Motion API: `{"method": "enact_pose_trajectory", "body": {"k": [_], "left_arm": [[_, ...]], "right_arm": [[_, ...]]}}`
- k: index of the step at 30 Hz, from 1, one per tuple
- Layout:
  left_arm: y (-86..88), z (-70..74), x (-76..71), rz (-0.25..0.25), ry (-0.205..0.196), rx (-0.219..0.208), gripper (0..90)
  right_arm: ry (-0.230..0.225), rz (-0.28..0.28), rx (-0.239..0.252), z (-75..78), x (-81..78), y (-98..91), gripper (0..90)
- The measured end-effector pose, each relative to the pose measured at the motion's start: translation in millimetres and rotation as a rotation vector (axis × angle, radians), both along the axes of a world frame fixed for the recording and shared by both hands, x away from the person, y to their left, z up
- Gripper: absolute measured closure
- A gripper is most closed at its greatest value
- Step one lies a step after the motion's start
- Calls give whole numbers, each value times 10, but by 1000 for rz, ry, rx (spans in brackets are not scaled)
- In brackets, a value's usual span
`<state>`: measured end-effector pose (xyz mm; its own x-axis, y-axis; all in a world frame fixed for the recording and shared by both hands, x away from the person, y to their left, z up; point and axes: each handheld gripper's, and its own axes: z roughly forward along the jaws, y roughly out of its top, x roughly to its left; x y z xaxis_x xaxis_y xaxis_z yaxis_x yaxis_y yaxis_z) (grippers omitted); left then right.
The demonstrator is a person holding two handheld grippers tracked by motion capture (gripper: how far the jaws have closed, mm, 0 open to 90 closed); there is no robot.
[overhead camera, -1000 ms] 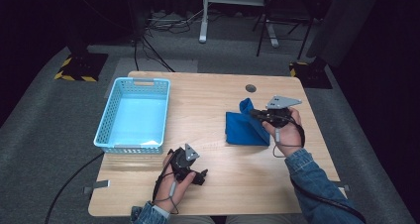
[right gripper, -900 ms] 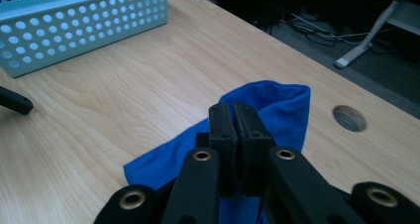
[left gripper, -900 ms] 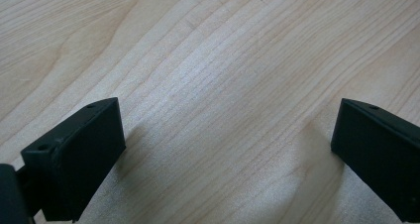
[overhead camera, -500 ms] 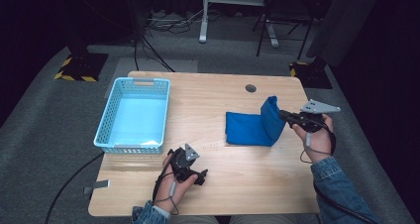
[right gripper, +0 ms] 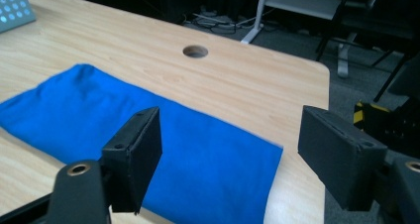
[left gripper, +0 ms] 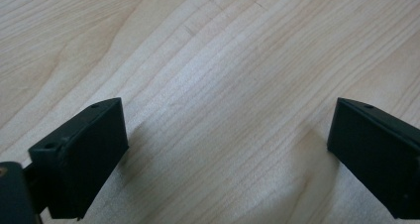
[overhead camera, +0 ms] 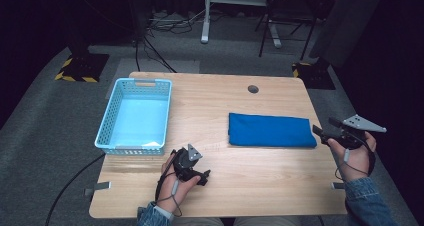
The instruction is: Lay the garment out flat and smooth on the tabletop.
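A light blue perforated plastic basket (overhead camera: 134, 117) is seen at the left of the pale wooden tabletop (overhead camera: 215, 186), well apart from the cloth, and a small round hole (overhead camera: 253, 89) is cut into the wood near the far edge. Nothing is set between the basket and the cloth. Beyond the tabletop, grey carpet, cables and metal chair legs (overhead camera: 266, 33) are visible.

The blue folded cloth (overhead camera: 271, 130) is laid flat on the right half of the tabletop as a long, smooth rectangle, its right end near the edge.

The right gripper (overhead camera: 324, 128) is held just beside that right end, off the tabletop's edge; its jaws have just been opening and are spread wide, with nothing gripped between them. The left gripper (overhead camera: 204, 176) is rested on the tabletop near the front edge, its jaws wide apart over bare wood.
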<state>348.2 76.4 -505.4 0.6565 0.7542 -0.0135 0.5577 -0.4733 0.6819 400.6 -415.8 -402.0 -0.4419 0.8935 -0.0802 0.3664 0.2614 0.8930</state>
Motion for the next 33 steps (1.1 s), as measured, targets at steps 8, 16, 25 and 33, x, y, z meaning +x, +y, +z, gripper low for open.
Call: {"method": "enact_pose_trajectory", "body": {"k": [8,16,25,33], "left_arm": [[-90,189,64,-2,-58,-28,54],[-363,379,243,-27,-99,-46,154],[-683,386,527,-26,-102,-47,215],[-901,244,722,-60,-113,-16,330]], "right_arm": [[23,23,17,-126,25,-40,252],[51,67,10,-210,105,-91,252],[103,91,18,-417,188,-274,252],[175,92,13,-642,237,-394,252]]}}
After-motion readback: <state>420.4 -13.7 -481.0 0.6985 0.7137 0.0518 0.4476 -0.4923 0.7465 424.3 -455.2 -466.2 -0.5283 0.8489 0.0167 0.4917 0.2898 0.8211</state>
